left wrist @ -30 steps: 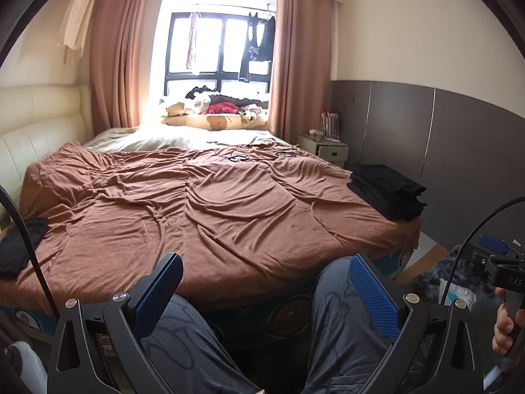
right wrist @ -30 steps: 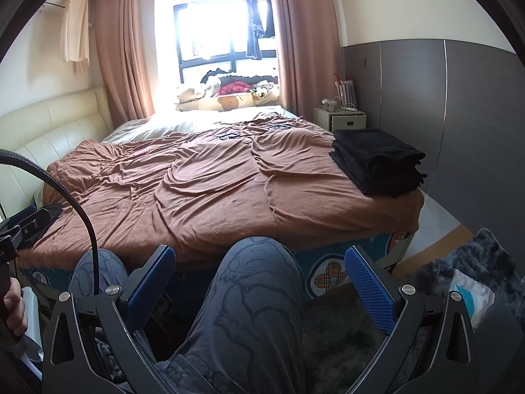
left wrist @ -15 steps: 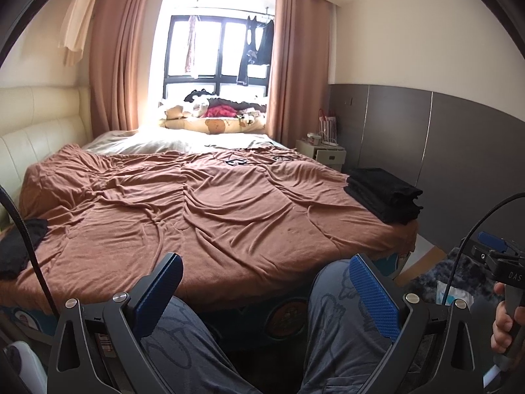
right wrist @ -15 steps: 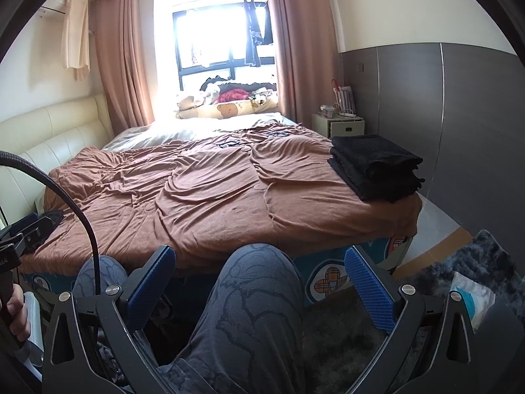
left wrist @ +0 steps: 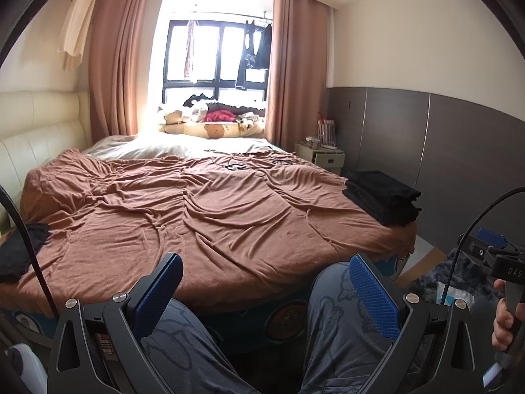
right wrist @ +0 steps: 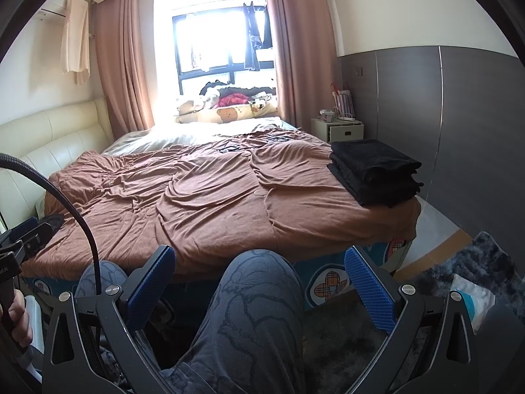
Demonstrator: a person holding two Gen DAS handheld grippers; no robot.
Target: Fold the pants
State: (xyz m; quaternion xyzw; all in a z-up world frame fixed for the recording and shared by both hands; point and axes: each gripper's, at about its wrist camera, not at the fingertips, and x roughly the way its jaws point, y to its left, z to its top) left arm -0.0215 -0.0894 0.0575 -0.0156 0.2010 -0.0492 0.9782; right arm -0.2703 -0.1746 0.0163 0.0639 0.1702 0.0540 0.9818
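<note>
Both wide and empty: left hand-held gripper (left wrist: pixel 262 290), right hand-held gripper (right wrist: pixel 259 282). Risk: toppling folded black stack (right wrist: pixel 374 172) at bed (right wrist: pixel 213 203) corner when reaching past.

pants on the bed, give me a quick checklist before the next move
1. Left gripper open and empty: ok, jaws spread wide, only the person's knees behind them.
2. Right gripper open and empty: ok, same.
3. Folded black stack out of the way at the bed's right edge: ok.
4. Unfolded dark garment located at the bed's left edge: ok for position, but whether it is pants, cannot tell.
5. Brown bedspread free in the middle for folding: ok, though wrinkled.
6. Grippers within reach of the garment: not ok, both are held low over the person's lap, off the bed.
</note>
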